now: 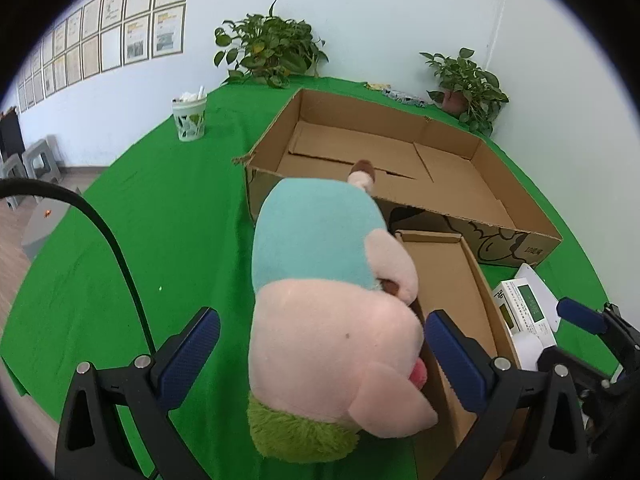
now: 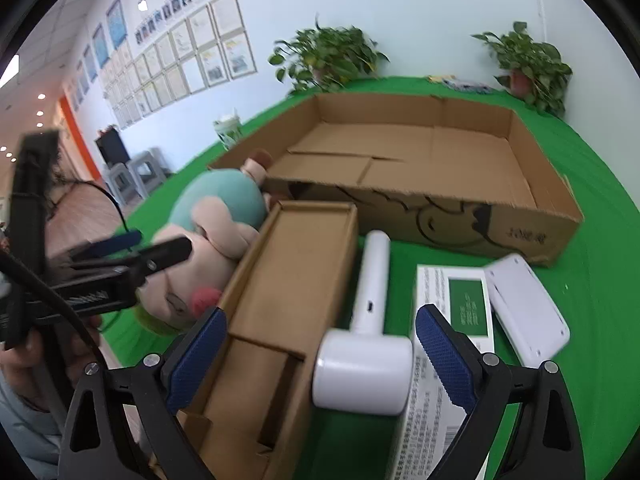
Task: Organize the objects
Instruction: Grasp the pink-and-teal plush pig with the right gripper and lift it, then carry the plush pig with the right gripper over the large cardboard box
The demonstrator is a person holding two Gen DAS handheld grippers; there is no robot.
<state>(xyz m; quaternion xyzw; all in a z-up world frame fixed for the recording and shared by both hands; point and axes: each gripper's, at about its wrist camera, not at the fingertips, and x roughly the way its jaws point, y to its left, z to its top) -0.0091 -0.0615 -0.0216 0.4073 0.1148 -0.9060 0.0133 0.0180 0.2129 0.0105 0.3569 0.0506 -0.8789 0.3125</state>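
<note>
Left gripper (image 1: pixel 320 356): jaws spread wide either side of the plush pig (image 1: pixel 332 300), pads apart from the fabric, nothing held; placed as if to close on the pink head, judged the next grasp. Plush pig lying on the green counter (image 1: pixel 160 220), head near, teal body far, wedged between the small cardboard tray (image 1: pixel 448 276) at right and the near-left corner of the large open carton (image 1: pixel 400 160); feet pointing toward that carton, probably its destination.

Right gripper (image 2: pixel 320 356): jaws likewise wide open, empty, hovering over the white hair dryer (image 2: pixel 368 332), barrel near, handle pointing far. Just right of the dryer, a white-and-green box (image 2: pixel 452 312); beyond it, a white flat device (image 2: pixel 528 304) leaning against the box edge. Small tray immediately left of the dryer, empty, seemingly a second receptacle. Large carton across the far side, floor bare, flaps cut off for easy loading. Potted plants (image 2: pixel 332 56) and a cup (image 1: pixel 190 118) at the far edge, well apart from the work.
</note>
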